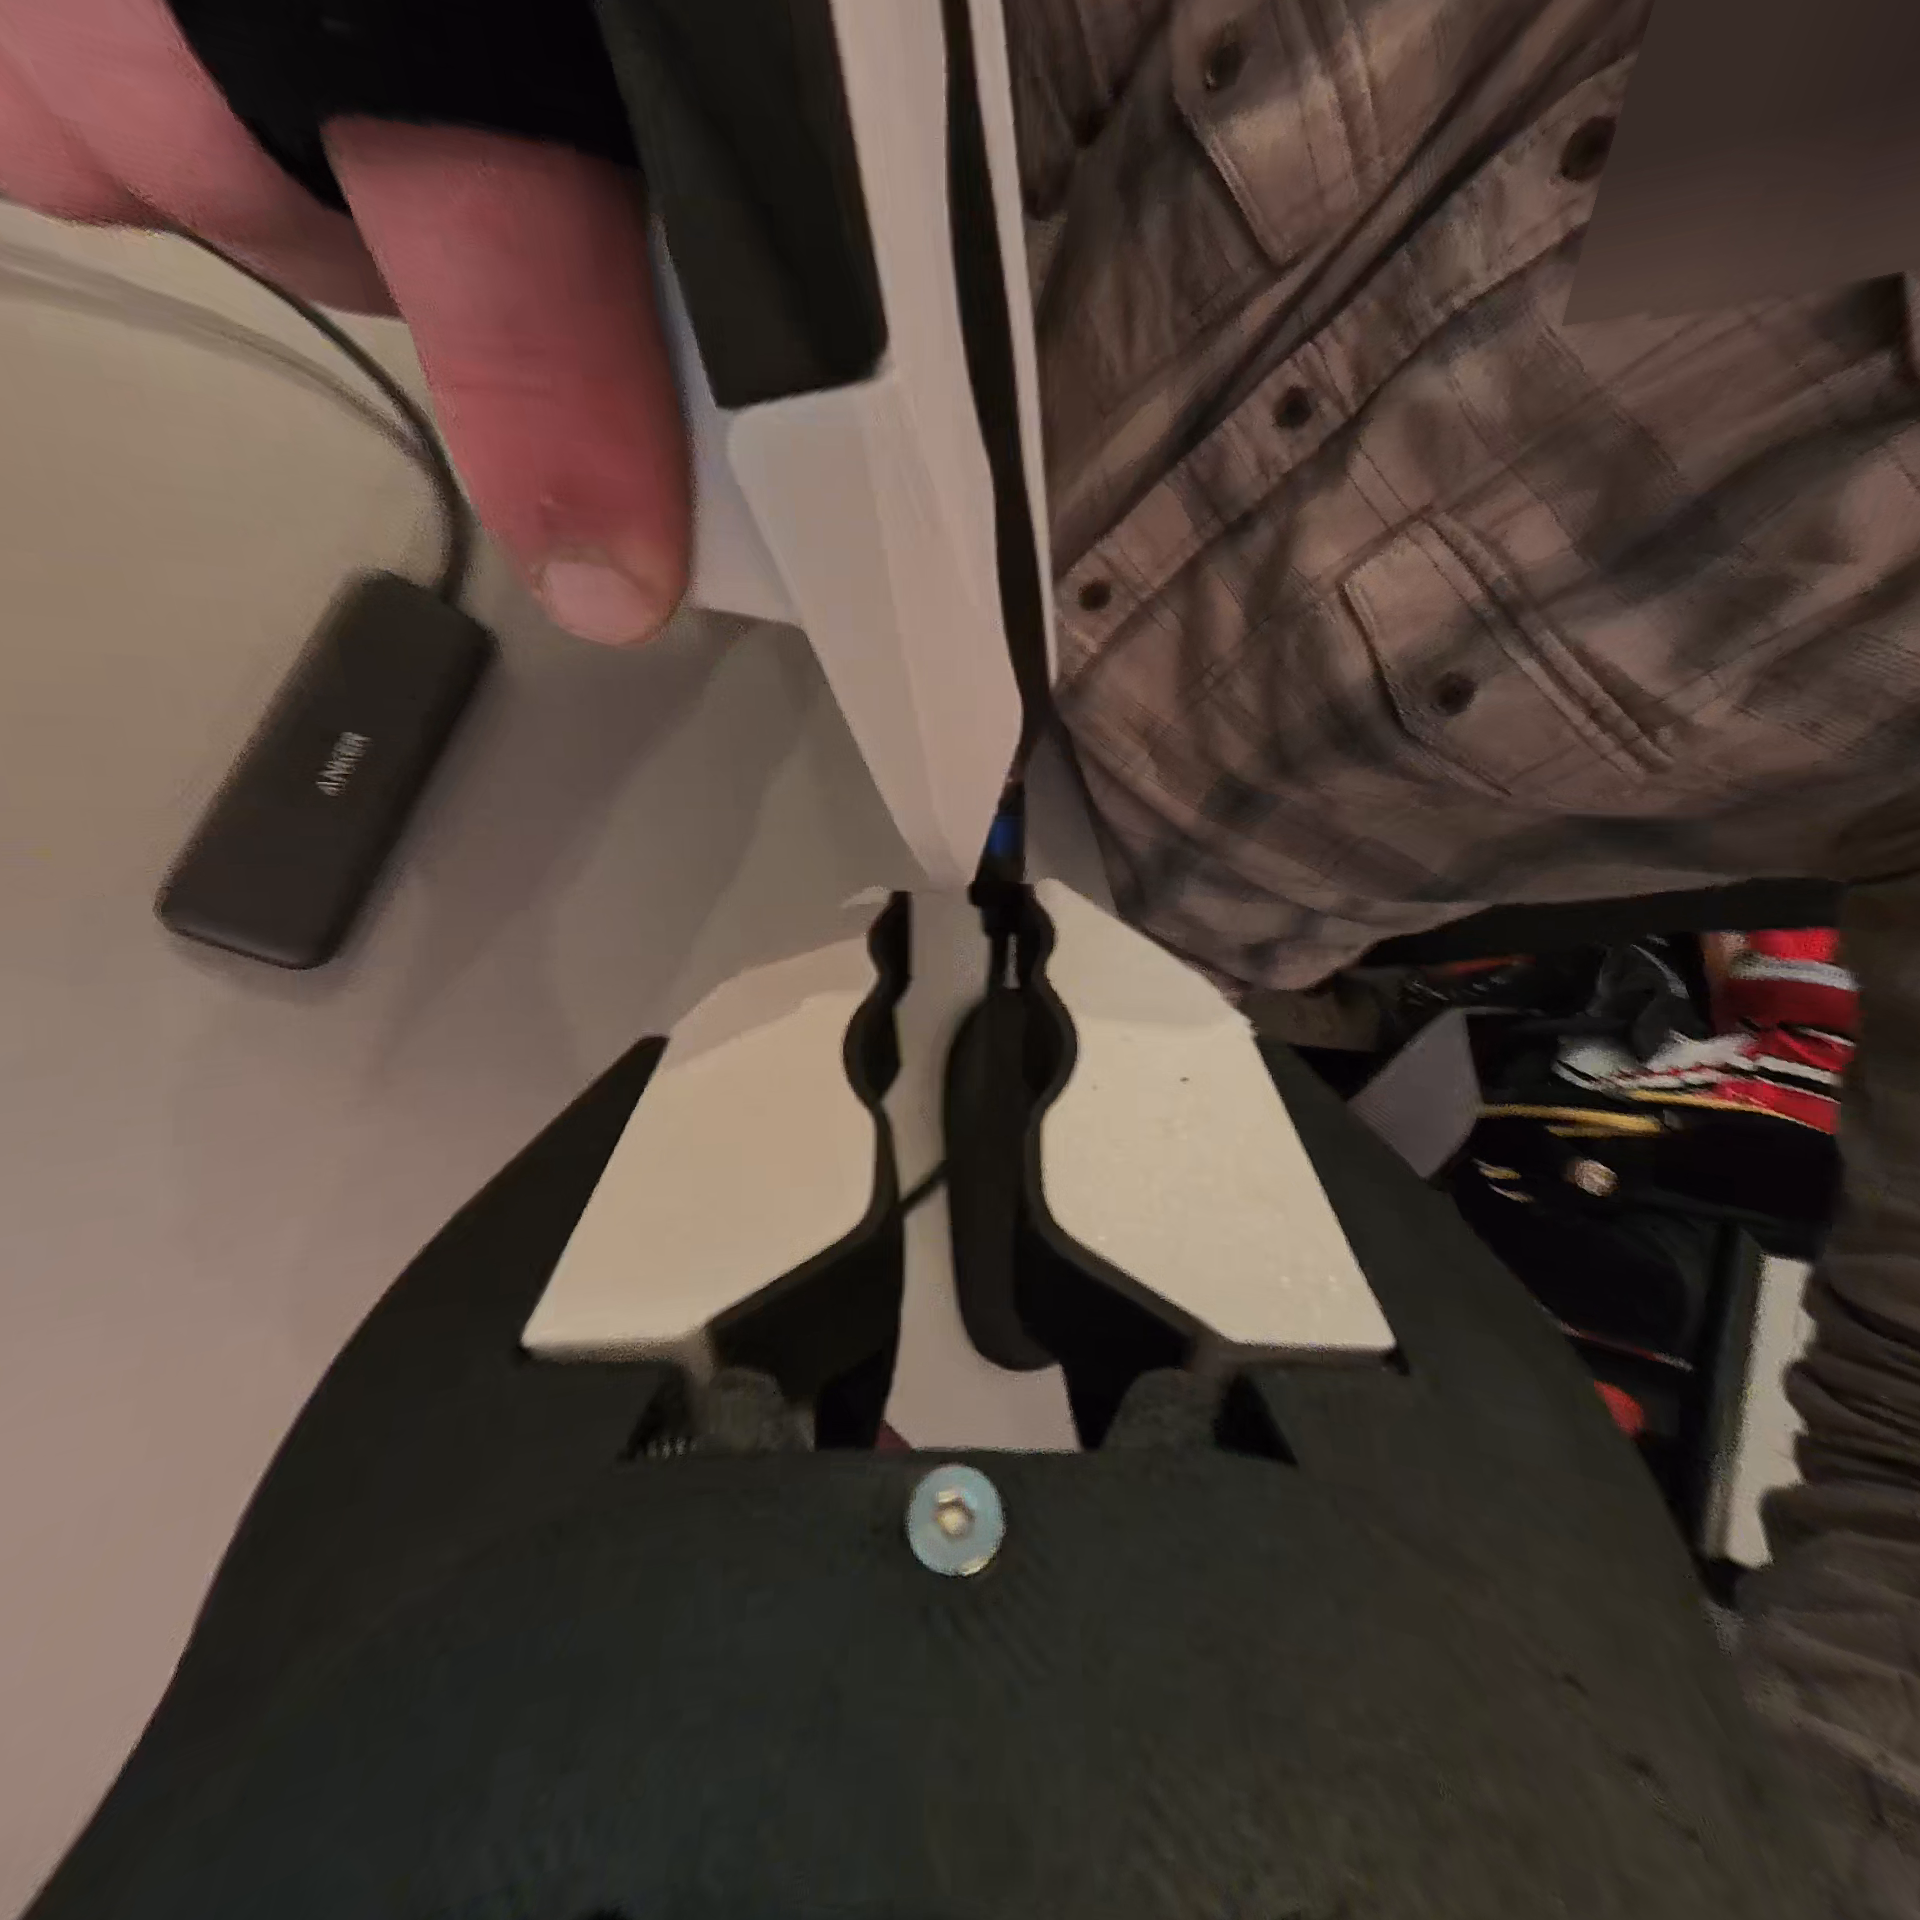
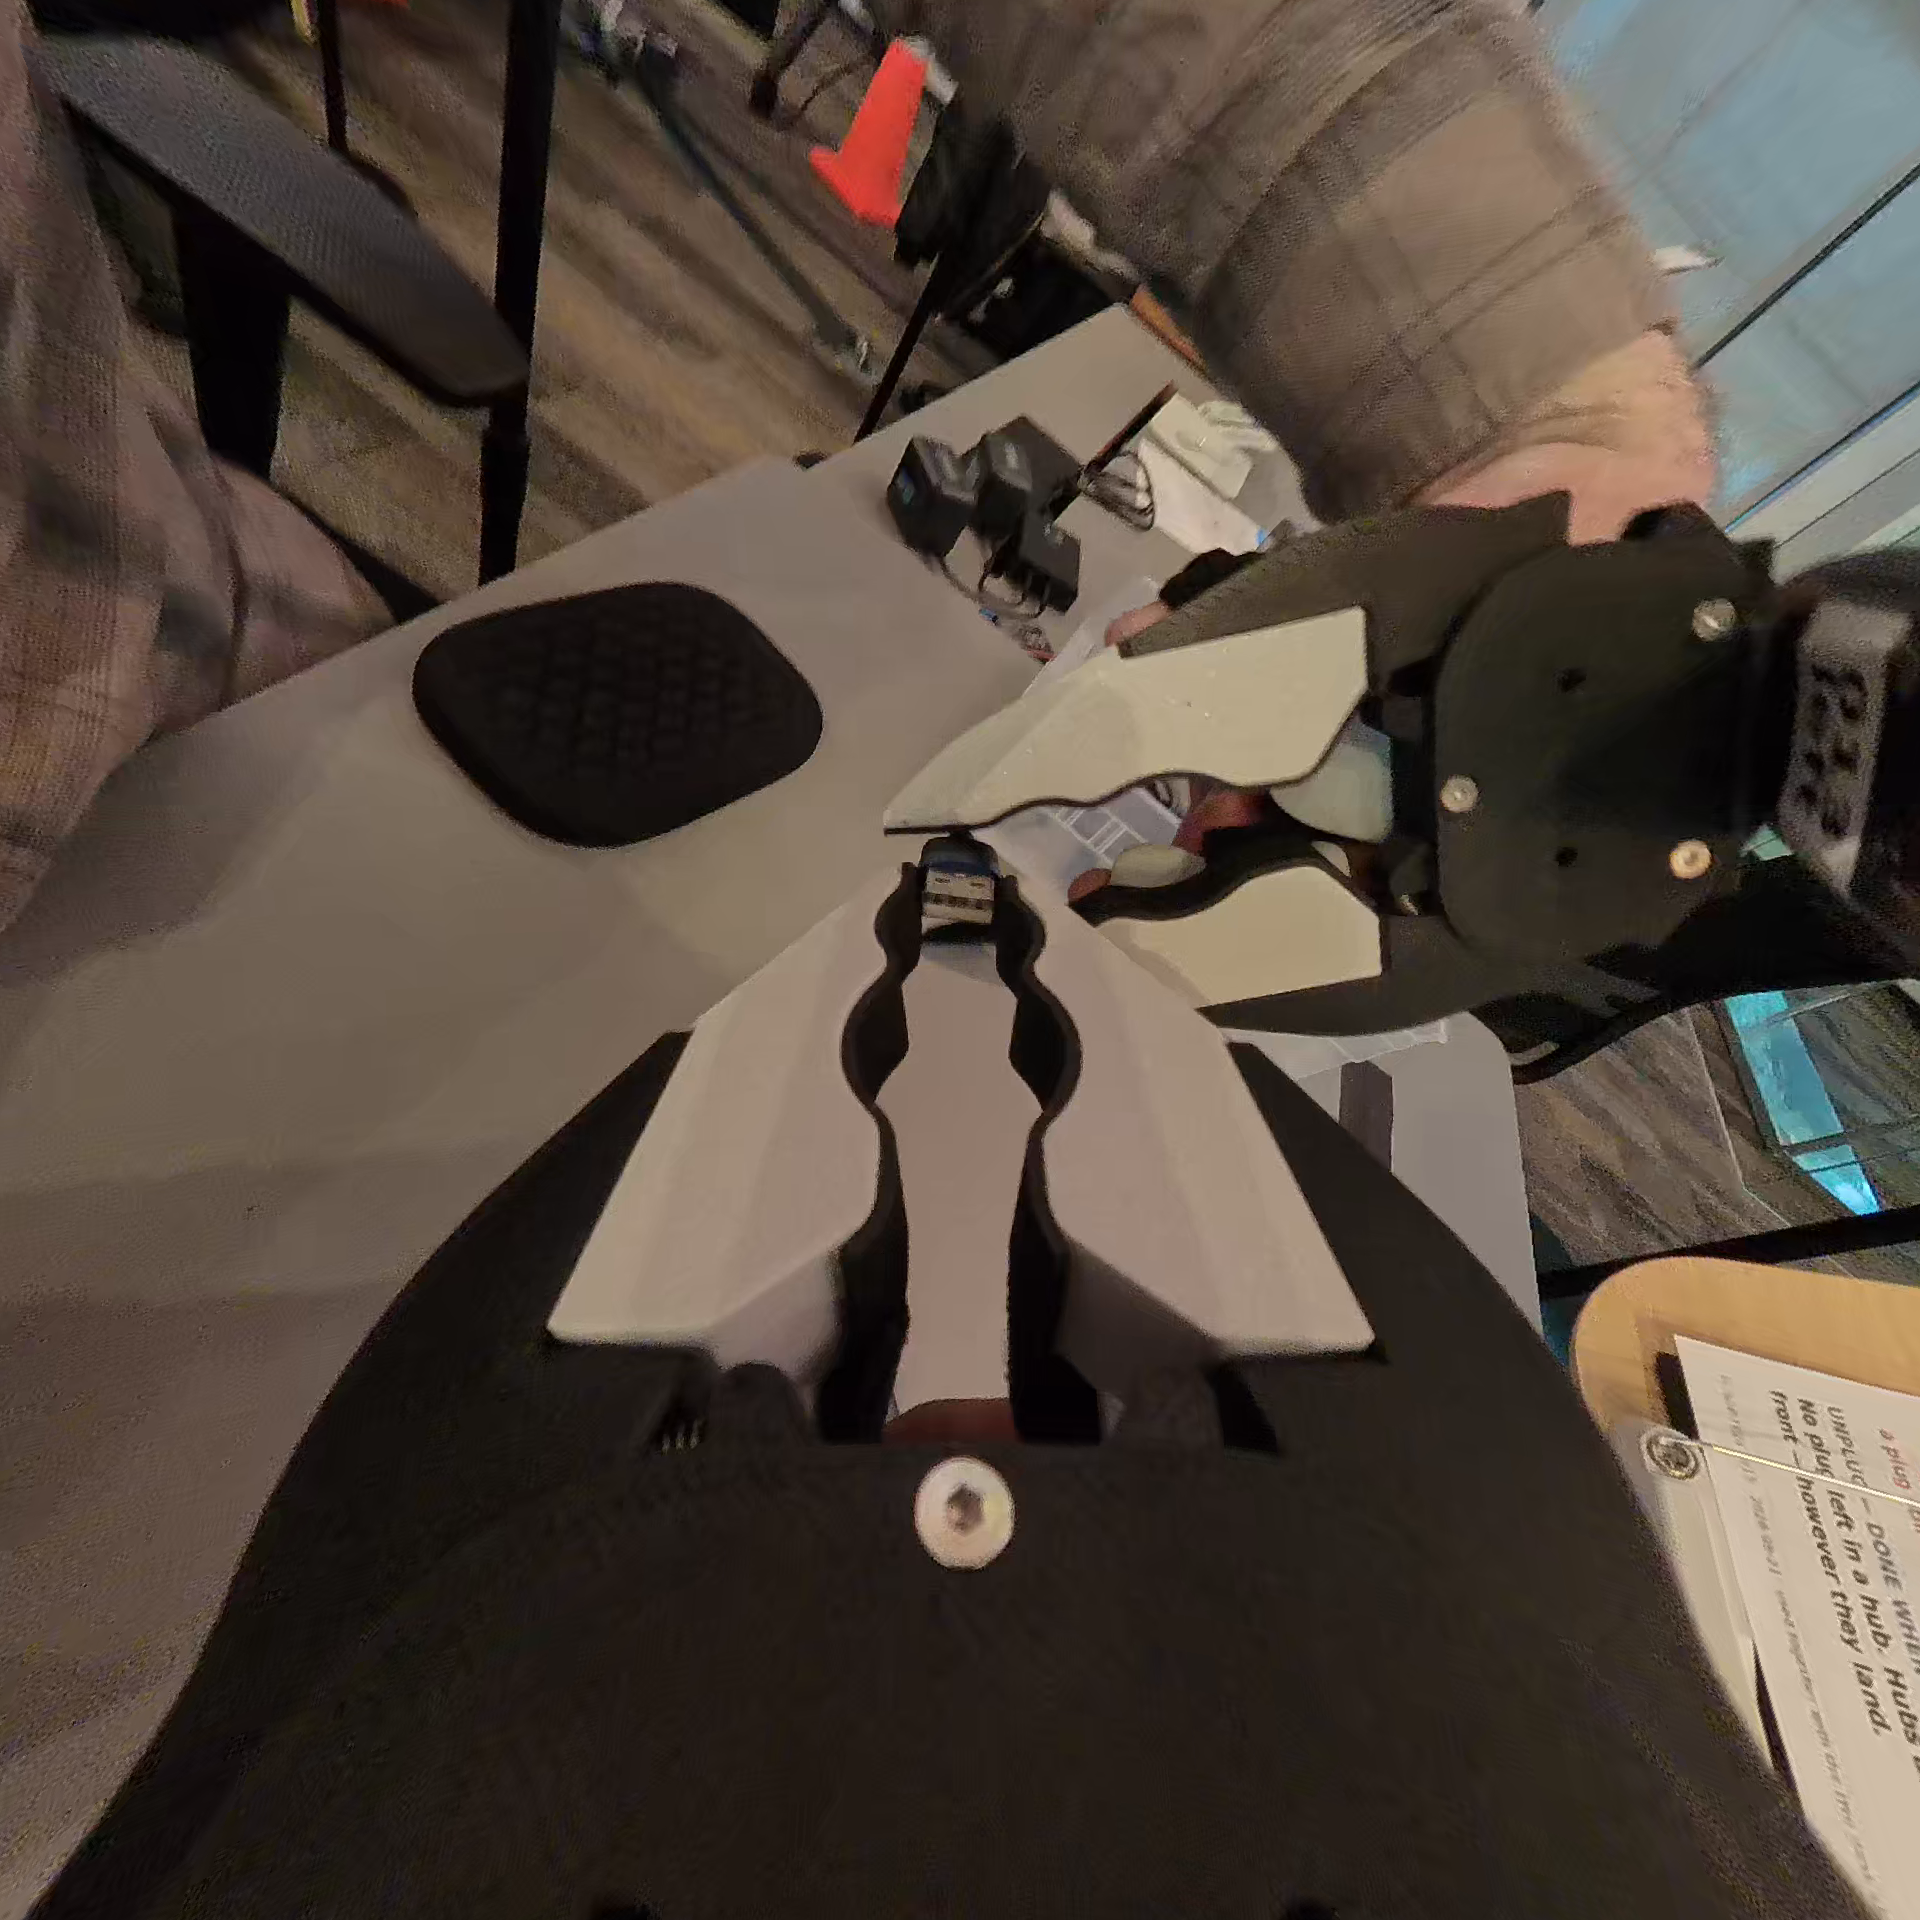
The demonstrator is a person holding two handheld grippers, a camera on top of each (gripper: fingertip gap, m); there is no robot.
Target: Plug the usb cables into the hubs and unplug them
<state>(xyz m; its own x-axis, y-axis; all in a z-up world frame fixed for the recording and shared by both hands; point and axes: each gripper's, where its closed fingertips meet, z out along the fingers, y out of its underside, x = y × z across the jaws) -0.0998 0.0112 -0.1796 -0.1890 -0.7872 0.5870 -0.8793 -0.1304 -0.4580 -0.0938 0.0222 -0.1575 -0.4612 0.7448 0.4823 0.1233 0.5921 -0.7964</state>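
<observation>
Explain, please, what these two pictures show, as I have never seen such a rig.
There is no robot here. A person holds a two-finger gripper in each hand, and each gripper has a camera looking along its fingers. One picture comes from the left gripper, the other from the right gripper. Each also shows the other gripper farther off. The right gripper pinches a plug at its tips. The left gripper's fingers stand apart, with a dark thing between them that I cannot identify. On the table lie a hub, a black pad and some small black boxes.
</observation>
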